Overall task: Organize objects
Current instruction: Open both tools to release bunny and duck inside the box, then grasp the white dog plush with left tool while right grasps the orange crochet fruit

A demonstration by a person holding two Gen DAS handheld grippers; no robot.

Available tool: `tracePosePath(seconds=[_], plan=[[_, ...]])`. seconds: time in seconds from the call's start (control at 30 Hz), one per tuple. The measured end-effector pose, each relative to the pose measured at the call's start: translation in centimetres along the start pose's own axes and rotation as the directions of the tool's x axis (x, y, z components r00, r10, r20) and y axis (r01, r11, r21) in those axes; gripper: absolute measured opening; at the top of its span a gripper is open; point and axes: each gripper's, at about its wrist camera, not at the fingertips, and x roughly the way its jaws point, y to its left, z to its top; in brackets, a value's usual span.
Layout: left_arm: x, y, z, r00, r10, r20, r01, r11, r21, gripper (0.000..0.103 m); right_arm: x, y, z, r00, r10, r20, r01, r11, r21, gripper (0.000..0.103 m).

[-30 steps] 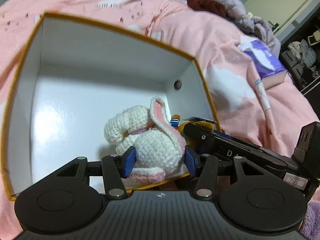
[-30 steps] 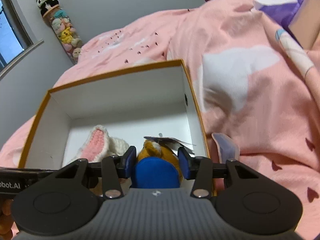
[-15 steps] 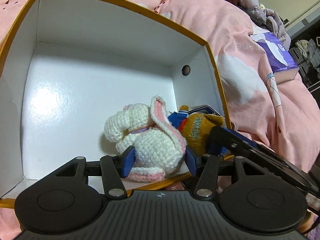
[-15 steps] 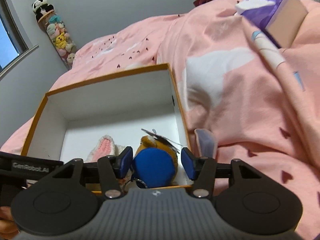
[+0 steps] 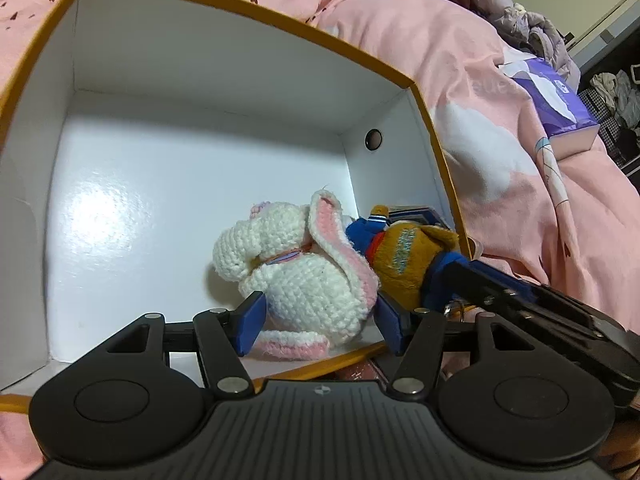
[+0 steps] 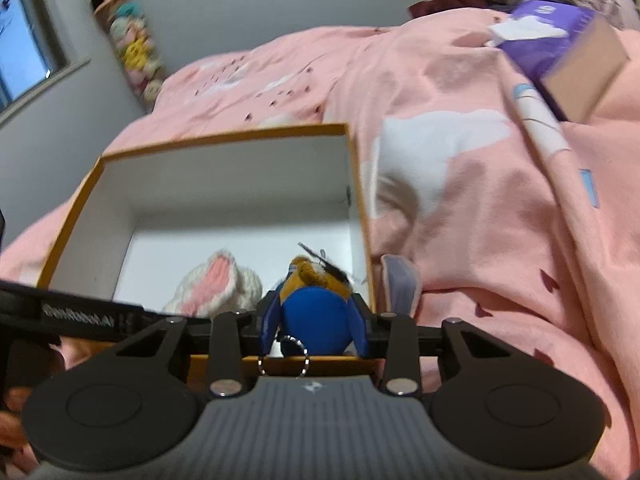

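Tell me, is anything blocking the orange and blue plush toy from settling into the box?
Nothing visible does. The plush toy is already inside the box, beside the crocheted bunny, with bare white floor behind. The right gripper is closing around it.

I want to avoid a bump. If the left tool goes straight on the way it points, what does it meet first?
Most likely the crocheted white rabbit, lying between the opening left tool blades inside the orange-edged box. Beyond it is the white box floor; depth is uncertain.
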Motion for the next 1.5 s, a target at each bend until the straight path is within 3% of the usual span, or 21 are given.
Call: tracePosePath(seconds=[0.07,0.1,0.17,0.2,0.23,0.37,0.6,0.73,0.87,0.9,1.1,1.23,1.37,1.5], plan=[[-0.3,0.1,0.0,1.000,0.003,-0.002,-0.003,1.000,-0.005,0.069,0.8,0.2,0.2,0.999,0.006,-0.035,-0.007,1.000,-0.014,0.035],[-0.5,0.3,0.0,1.000,0.000,0.000,0.000,1.000,-0.008,0.068,1.2,0.4,0.2,0.999,0.006,-0.050,-0.008,1.000,-0.025,0.028],[-0.6,0.7,0.2,1.000,-0.014,0.006,0.014,1.000,-0.024,0.063,1.9,0.9,0.3,0.998,-0.010,-0.061,0.006,0.998,-0.066,0.027],[-0.7,1.0,0.2,1.000,-0.020,0.009,0.021,0.999,-0.039,0.062,2.2,1.2,0.3,0.998,-0.015,-0.065,0.010,0.996,-0.085,0.021],[-0.6,1.3,0.4,1.000,-0.028,0.008,0.028,0.999,-0.045,0.060,2.5,1.4,0.3,0.997,-0.016,-0.075,0.008,0.995,-0.099,0.007],[0.6,1.5,1.1,0.998,-0.054,-0.012,0.053,0.997,-0.064,0.056,2.9,1.6,0.2,0.995,0.010,-0.101,-0.020,0.995,-0.095,0.007],[3.3,-0.9,1.9,0.996,-0.062,-0.068,0.063,0.998,0.022,0.055,2.1,0.7,0.2,0.997,-0.013,-0.076,0.009,0.998,-0.059,0.012],[5.4,-1.7,1.3,0.991,-0.013,-0.135,0.021,0.998,0.058,0.057,1.7,0.1,0.3,0.998,0.000,-0.064,-0.002,1.000,-0.026,0.013],[5.2,-1.6,0.8,0.995,-0.005,-0.097,0.011,0.999,0.052,0.058,1.7,-0.2,0.1,0.998,0.005,-0.064,-0.005,1.000,-0.007,0.016],[4.8,-1.8,0.7,0.997,0.004,-0.078,0.001,0.998,0.068,0.059,1.5,-0.1,0.0,0.998,0.005,-0.062,-0.005,1.000,-0.008,0.021],[1.0,-3.5,-0.4,0.990,0.116,0.075,-0.127,0.977,0.172,0.064,-0.1,0.4,-0.4,1.000,0.008,0.006,-0.007,0.999,-0.033,0.039],[-2.9,-4.2,-1.8,0.982,0.083,0.169,-0.119,0.970,0.211,0.064,-2.0,1.1,-0.8,0.994,-0.007,0.108,0.015,0.997,-0.078,0.042],[-6.5,-4.0,-3.4,0.978,0.037,0.204,-0.084,0.971,0.226,0.064,-4.6,1.6,-2.3,0.965,0.054,0.256,-0.028,0.994,-0.103,0.050],[-8.5,-3.6,-5.5,0.975,0.070,0.213,-0.116,0.970,0.213,0.064,-5.7,2.3,-3.5,0.966,0.108,0.236,-0.084,0.990,-0.112,0.050]])
